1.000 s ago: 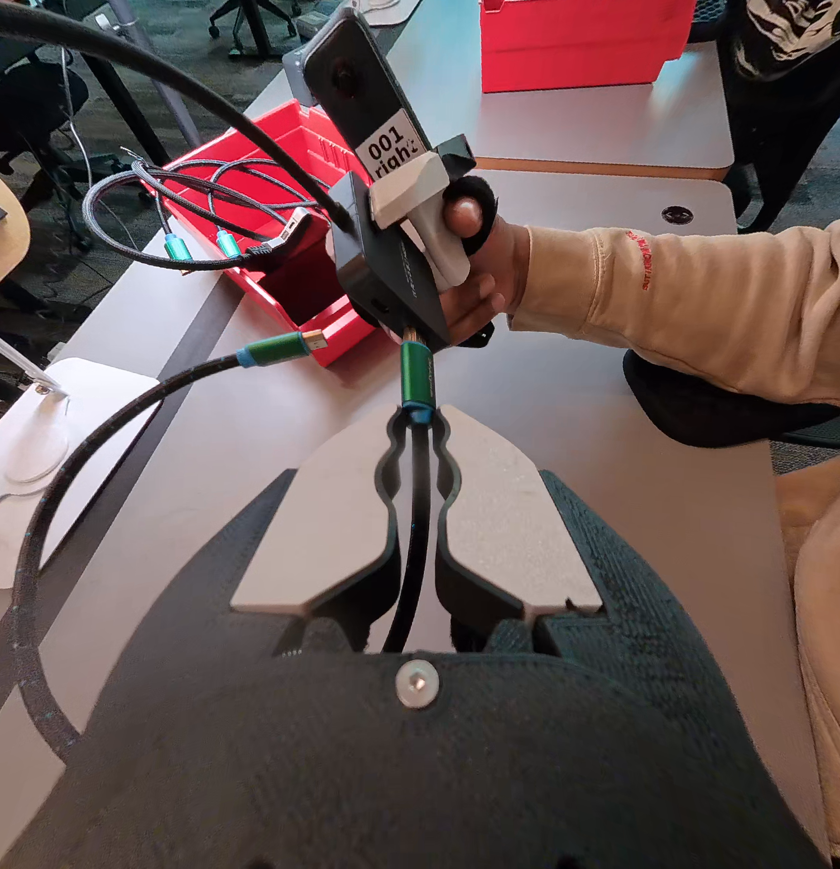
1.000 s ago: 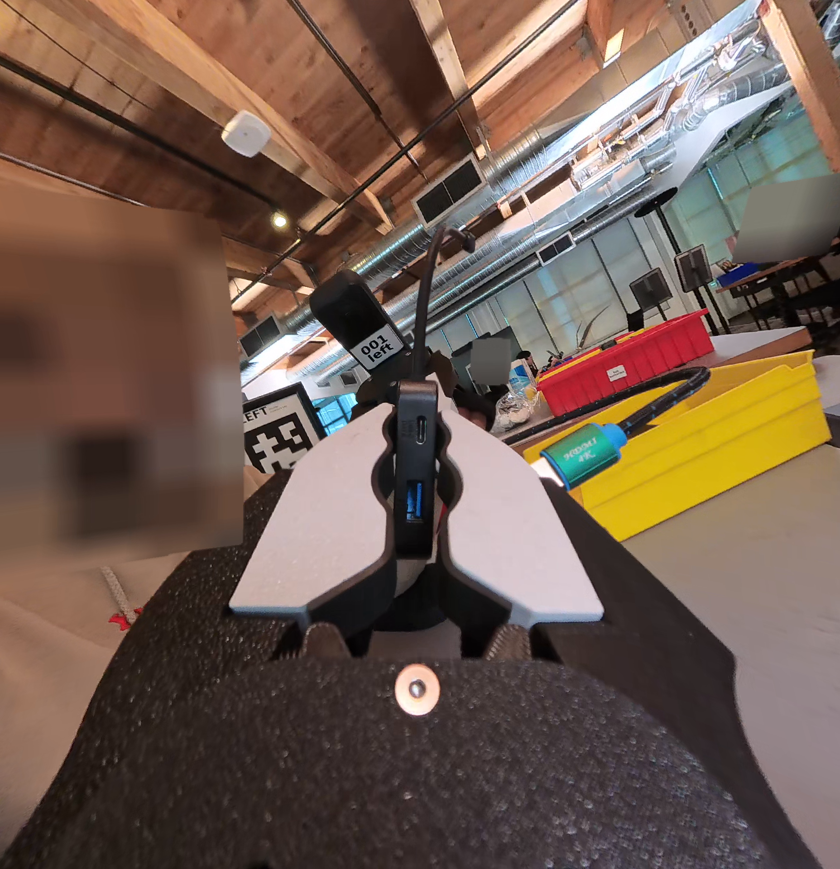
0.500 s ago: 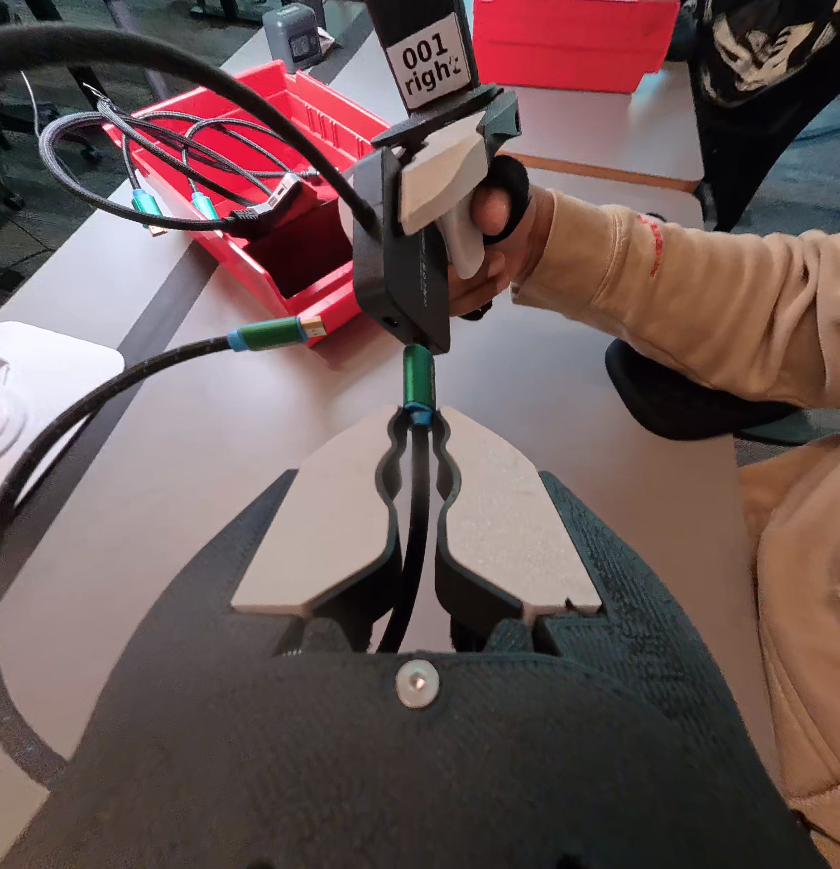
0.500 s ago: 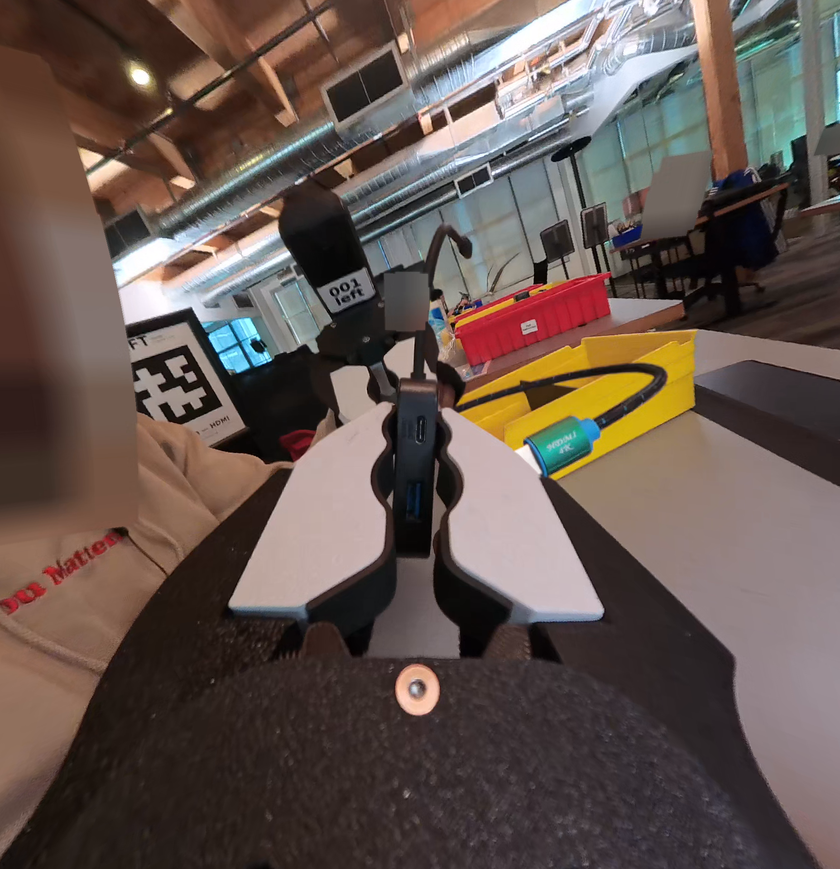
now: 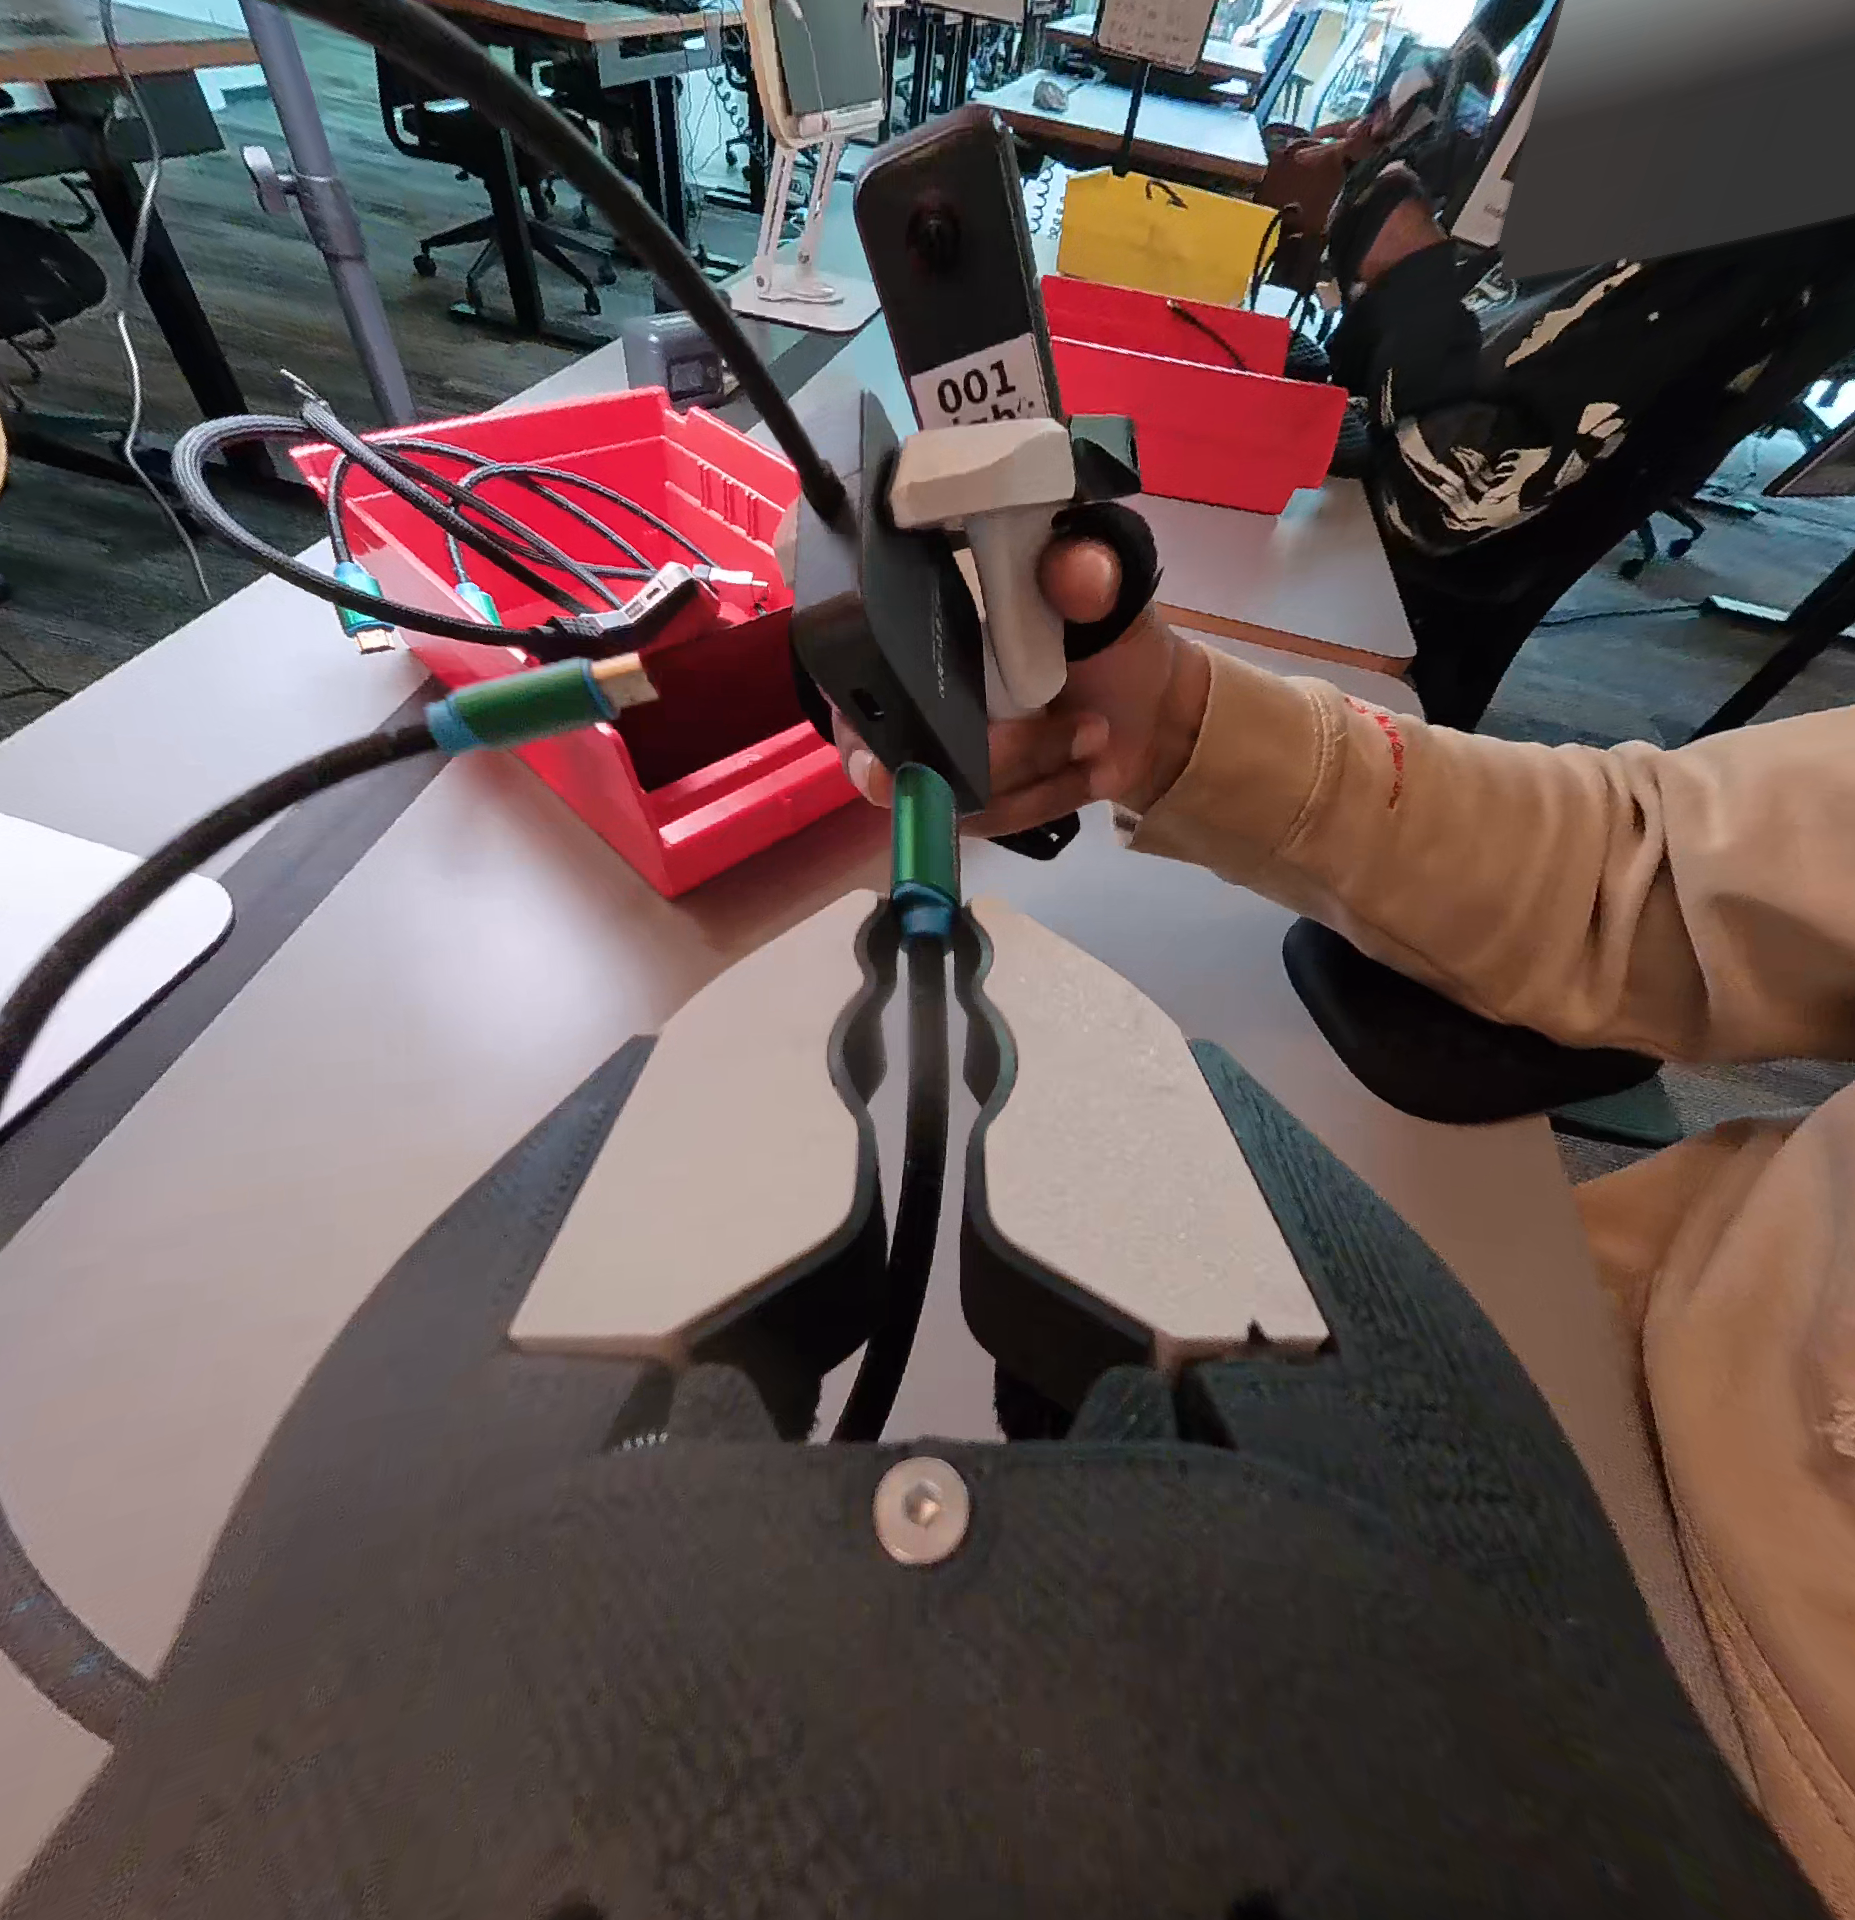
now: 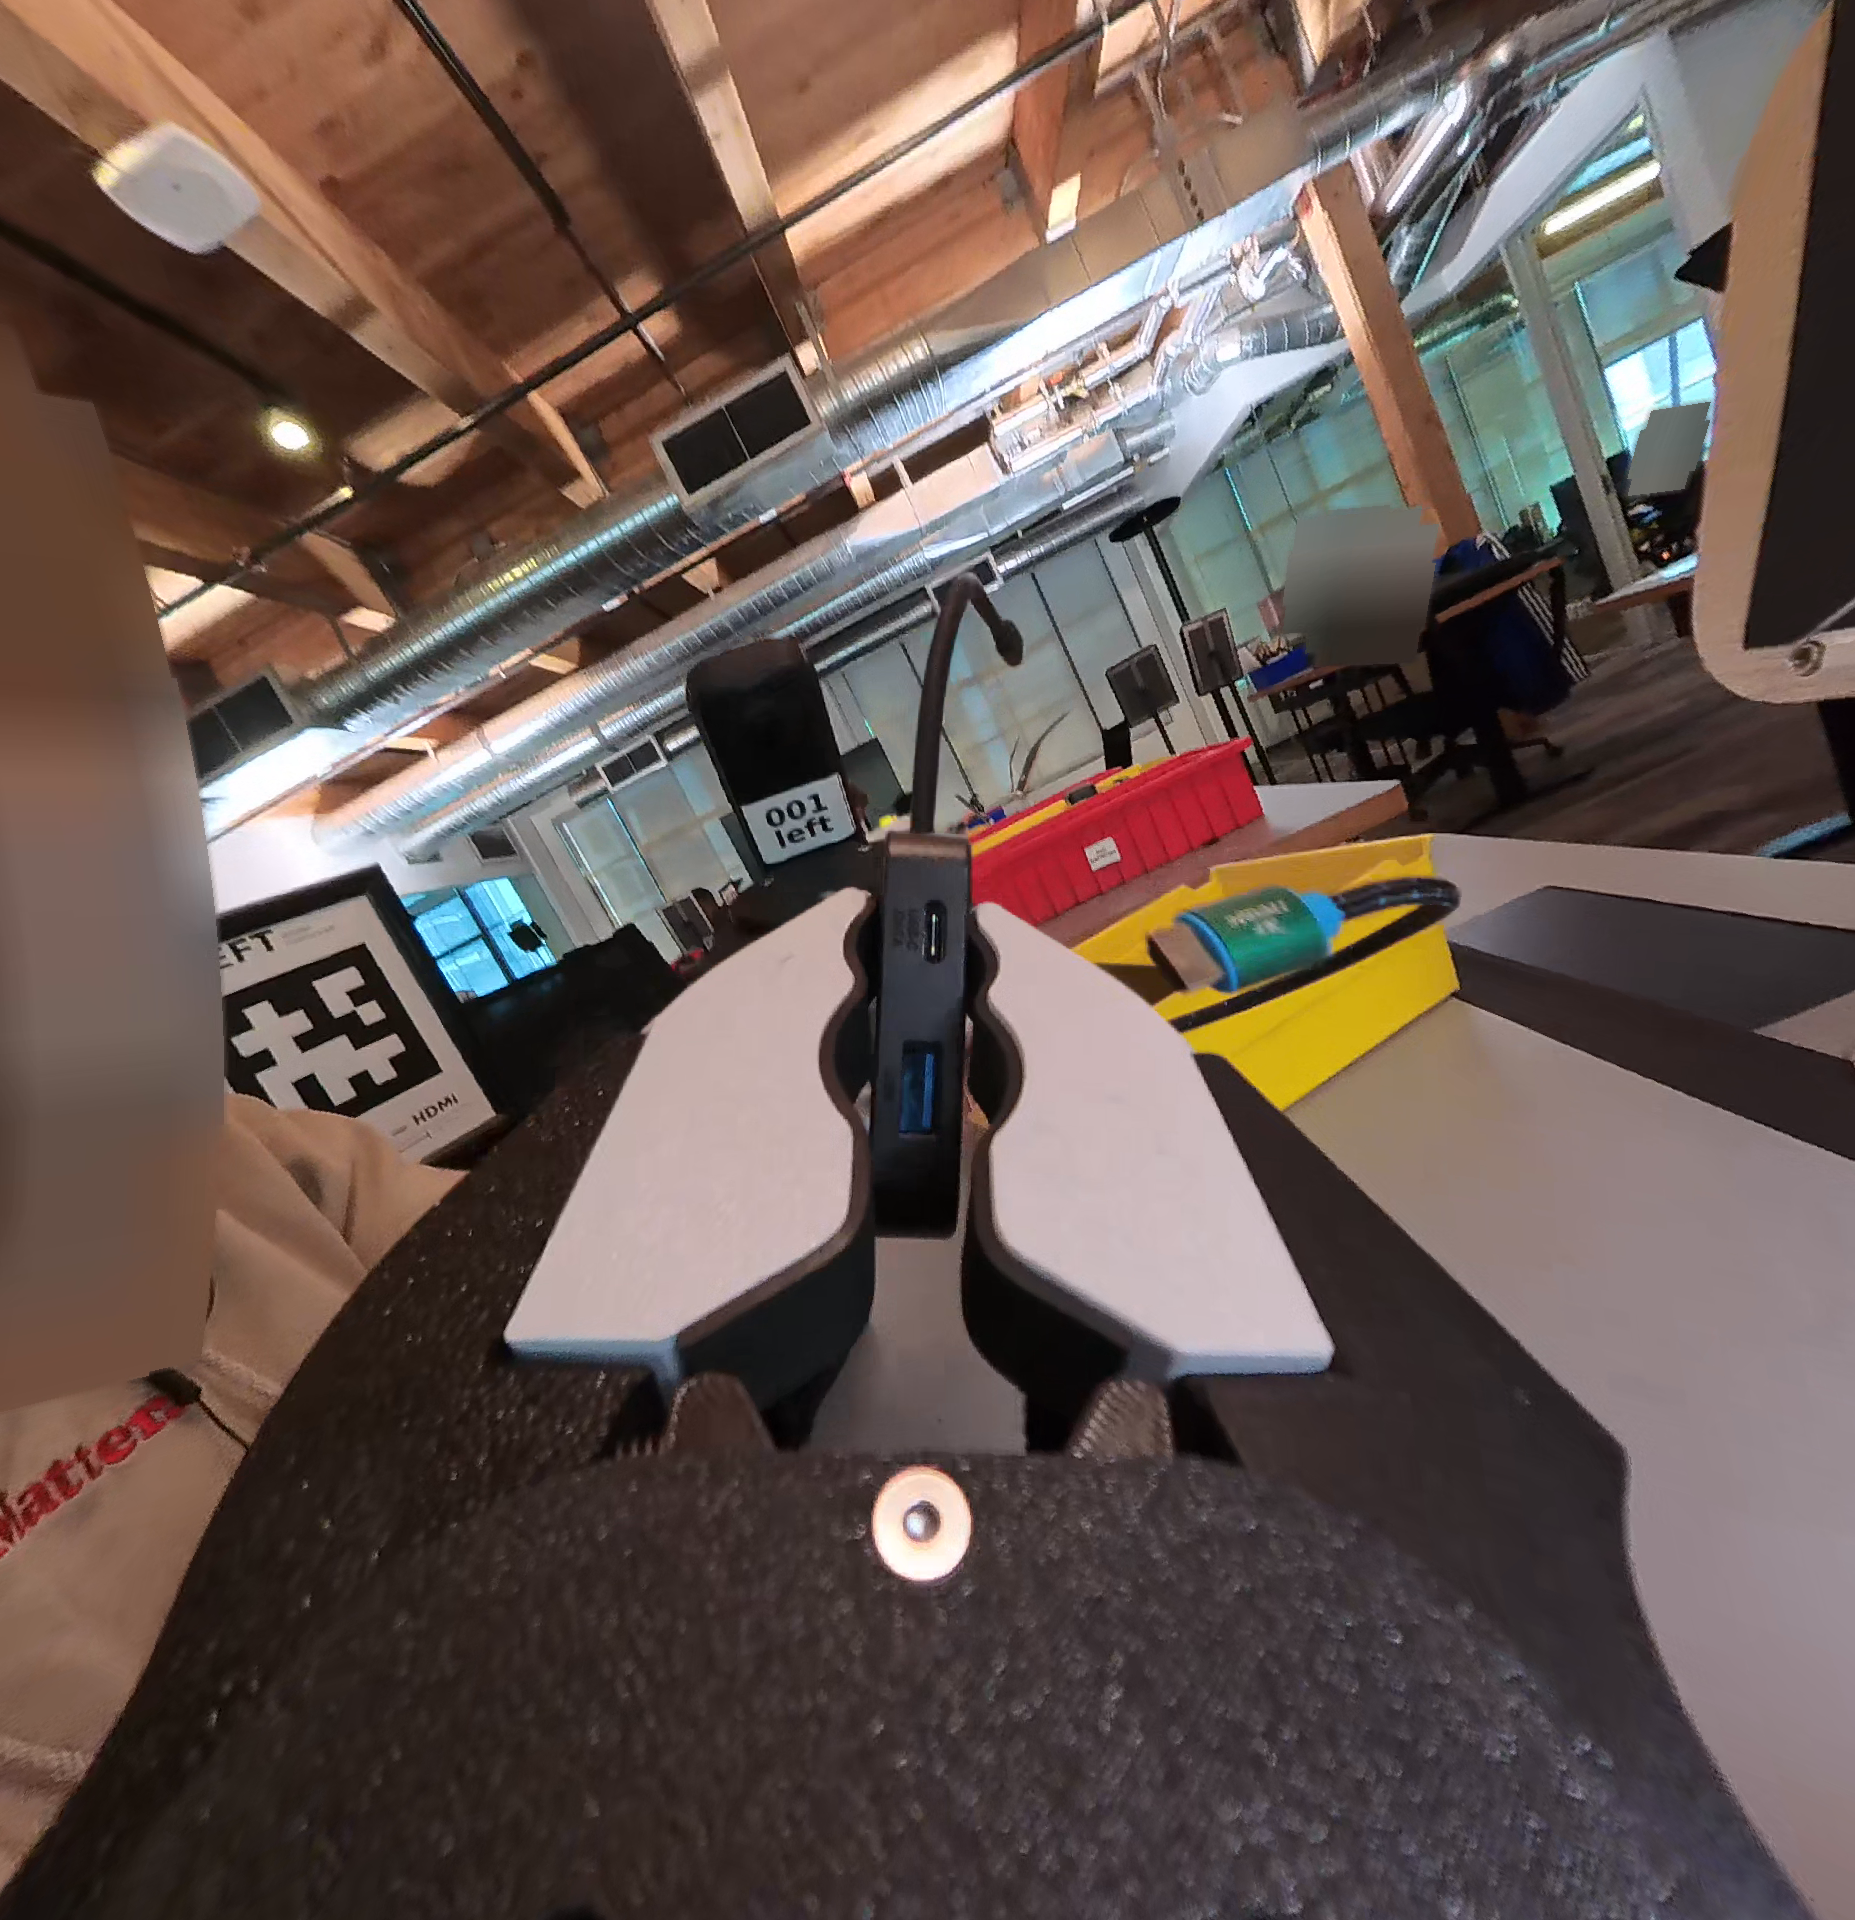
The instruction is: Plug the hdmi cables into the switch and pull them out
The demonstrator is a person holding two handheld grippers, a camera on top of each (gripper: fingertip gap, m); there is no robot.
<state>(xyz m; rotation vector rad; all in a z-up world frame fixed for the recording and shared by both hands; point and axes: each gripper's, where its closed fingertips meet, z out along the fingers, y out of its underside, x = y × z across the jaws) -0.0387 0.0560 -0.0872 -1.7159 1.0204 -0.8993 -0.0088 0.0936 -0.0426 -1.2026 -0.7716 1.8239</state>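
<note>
Left gripper (image 5: pixel 924 940) pinches the cable (image 5: pixel 910 1122), its green plug (image 5: pixel 925 831) seated in the switch (image 6: pixel 918 1029), which the right gripper (image 6: pixel 918 997) clamps.

I see a braided fabric cable (image 5: pixel 918 1143) with a shiny green metallic plug (image 5: pixel 925 826), a matt black plastic switch (image 6: pixel 918 1049), and glossy red plastic bin (image 5: pixel 684 790).
</note>
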